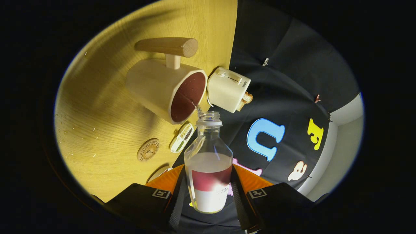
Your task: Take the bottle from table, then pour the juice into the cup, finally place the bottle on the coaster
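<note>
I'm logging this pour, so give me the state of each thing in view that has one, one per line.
bottle: uncapped, tilted toward the cup, partly full, a thin stream leaving its mouth
cup: on the table, dark liquid inside, taking the stream
tool: shut on the bottle, one finger on each side
toaster: bread in its slot
coaster: bare, on the table

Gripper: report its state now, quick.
Gripper: shut on the bottle, tilted with its open neck at the cup.
</note>
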Action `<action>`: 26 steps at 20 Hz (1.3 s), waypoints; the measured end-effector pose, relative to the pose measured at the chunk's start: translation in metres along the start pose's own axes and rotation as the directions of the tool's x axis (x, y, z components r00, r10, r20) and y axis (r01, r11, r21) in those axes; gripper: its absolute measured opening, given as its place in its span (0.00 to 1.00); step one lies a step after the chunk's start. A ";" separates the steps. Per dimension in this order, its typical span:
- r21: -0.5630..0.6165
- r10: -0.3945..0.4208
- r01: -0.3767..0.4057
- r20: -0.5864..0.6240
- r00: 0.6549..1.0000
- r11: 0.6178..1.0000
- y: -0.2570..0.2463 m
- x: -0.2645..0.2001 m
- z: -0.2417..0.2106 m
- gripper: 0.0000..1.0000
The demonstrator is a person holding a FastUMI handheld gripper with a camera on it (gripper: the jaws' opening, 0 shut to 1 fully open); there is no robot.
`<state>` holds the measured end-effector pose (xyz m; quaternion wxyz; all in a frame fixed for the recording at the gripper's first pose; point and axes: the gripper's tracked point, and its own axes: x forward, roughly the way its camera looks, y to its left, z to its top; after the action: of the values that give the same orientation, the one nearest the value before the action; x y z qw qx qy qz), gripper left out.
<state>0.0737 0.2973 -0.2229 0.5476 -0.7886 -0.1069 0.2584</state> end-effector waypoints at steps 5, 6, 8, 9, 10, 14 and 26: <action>-0.055 -0.017 0.019 0.024 1.000 0.998 -0.005 0.002 0.003 0.71; -0.069 -0.021 0.023 0.031 0.999 0.997 -0.007 0.002 0.004 0.71; -0.088 -0.024 0.028 0.045 0.999 0.996 -0.007 0.001 0.004 0.71; -0.095 -0.026 0.031 0.049 0.998 0.995 -0.008 0.001 0.004 0.71; -0.100 -0.026 0.031 0.051 0.998 0.994 -0.008 0.001 0.004 0.71; -0.131 -0.033 0.042 0.066 0.997 0.991 -0.011 0.003 0.007 0.71; -0.320 -0.077 0.127 0.162 0.984 0.939 -0.030 0.004 0.019 0.71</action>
<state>0.0706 0.3261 -0.2016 0.4115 -0.8411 -0.2295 0.2657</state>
